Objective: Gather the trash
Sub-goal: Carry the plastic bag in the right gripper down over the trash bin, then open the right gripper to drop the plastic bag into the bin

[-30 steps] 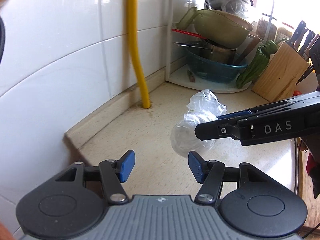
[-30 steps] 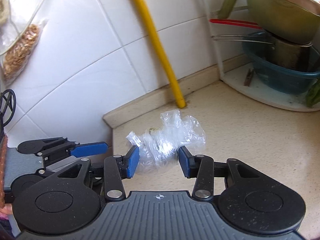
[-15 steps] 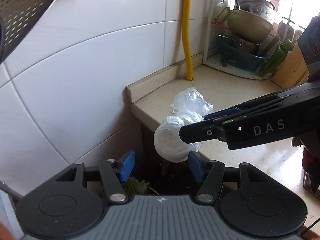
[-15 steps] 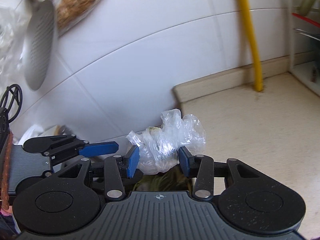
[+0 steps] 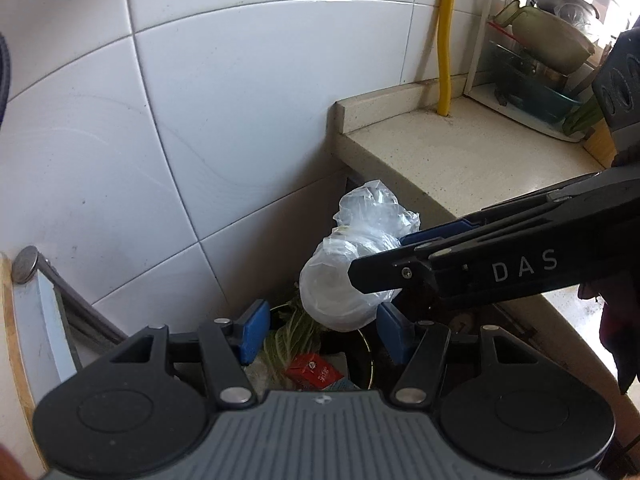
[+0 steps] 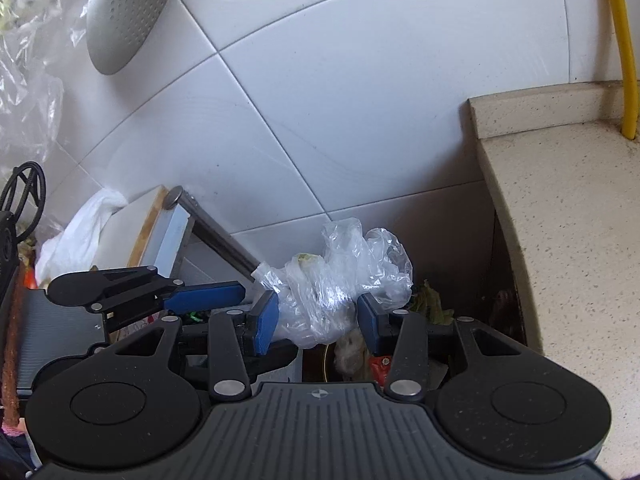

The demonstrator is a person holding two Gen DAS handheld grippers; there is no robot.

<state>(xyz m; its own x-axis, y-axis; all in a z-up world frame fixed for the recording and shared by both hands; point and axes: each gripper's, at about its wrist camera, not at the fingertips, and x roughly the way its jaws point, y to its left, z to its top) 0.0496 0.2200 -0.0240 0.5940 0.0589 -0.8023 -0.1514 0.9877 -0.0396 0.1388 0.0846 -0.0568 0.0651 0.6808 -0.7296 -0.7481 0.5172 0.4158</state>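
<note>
Plastic bag (image 6: pixel 336 296), clear and crumpled, one only, clamped between the blue pads of the right gripper (image 6: pixel 316 316) and hanging in the air past the end of the counter (image 5: pixel 460 160), over the bin (image 5: pixel 366 364) in the gap below. Pads (image 6: pixel 266 320) pressed into both sides of the bundle, jaws about a third apart around it. In the left wrist view, the same bag (image 5: pixel 352 280) seen bulging downward, rounded at the bottom, between wall and counter edge.

Left gripper (image 5: pixel 320 332) partly spread, nothing between its two blue pads (image 5: pixel 252 332), held beside and slightly below the right one; bag in line with the gap as viewed, whether touching cannot be told.

Inside the bin: green leaves (image 5: pixel 292 332), one small red carton (image 5: pixel 314 368), other scraps too dim to name.

Around: white tiled wall (image 5: pixel 220 120) close behind the bag; one yellow pipe (image 5: pixel 446 40) rising from the counter's back corner; one rack (image 5: pixel 532 60) at the far end stacked with a green pot, a steel pot and a blue basket. Left of the bin, one board (image 6: pixel 148 232) leaning on the wall with a metal bar (image 6: pixel 220 236) slanting across it, close to the bag's left side. One perforated metal strainer (image 6: pixel 124 12) hanging on the wall above, loose clear plastic (image 6: pixel 28 60) beside it.
</note>
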